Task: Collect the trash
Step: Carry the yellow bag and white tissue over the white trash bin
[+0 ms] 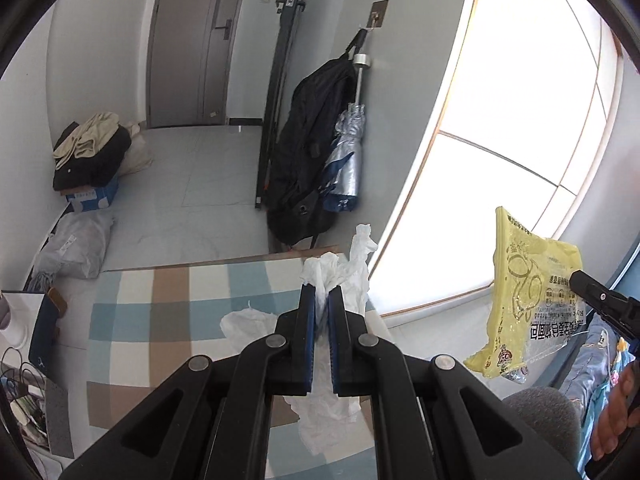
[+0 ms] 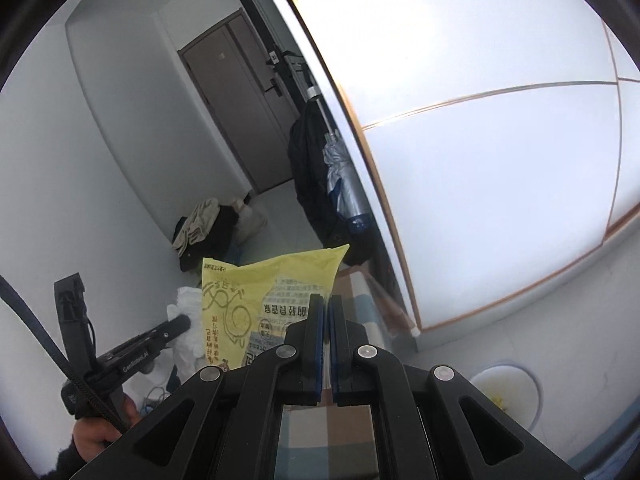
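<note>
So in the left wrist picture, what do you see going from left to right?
Pile of clothes → grey door → black backpack → folded silver umbrella → yellow snack wrapper.

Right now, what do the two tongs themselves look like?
Both are matte black linkage frames with round silver pivot pins and blue pads inside the fingers. The left tongs, seen from the right wrist view, carry white GenRobot.AI lettering and a black strap. The right tongs match.
</note>
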Demonstrator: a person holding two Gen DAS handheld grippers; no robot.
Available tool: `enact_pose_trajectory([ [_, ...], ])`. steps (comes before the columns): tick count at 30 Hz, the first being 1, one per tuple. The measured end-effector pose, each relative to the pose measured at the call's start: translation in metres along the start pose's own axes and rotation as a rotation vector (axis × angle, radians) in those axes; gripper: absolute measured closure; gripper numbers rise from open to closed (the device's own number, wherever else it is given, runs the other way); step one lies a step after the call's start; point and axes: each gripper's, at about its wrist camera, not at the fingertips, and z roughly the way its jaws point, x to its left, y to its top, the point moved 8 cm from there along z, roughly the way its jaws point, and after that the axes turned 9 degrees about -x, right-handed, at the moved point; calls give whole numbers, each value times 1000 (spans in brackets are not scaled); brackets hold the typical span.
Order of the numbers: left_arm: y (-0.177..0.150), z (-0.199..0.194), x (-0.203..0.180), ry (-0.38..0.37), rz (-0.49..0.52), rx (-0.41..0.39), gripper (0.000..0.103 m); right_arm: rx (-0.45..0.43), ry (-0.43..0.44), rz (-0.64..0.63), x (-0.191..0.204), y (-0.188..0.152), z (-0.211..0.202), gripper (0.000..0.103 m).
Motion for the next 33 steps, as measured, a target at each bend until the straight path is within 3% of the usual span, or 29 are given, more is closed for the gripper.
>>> enact_pose_trajectory([
  [7, 7, 19, -73, -114, 53, -4, 101, -42, -105, 35, -62, 13, -27, 101],
  [17, -11, 61, -172, -283, 90, 76, 101, -53, -293, 116, -164, 9, -60, 101],
  [25, -34, 89, -229, -384, 123, 173, 101, 13, -421, 172, -231, -22, -65, 101],
  [33, -66, 122, -247, -410, 117, 286, 101, 161, -492, 279, -296, -82, -39, 101],
])
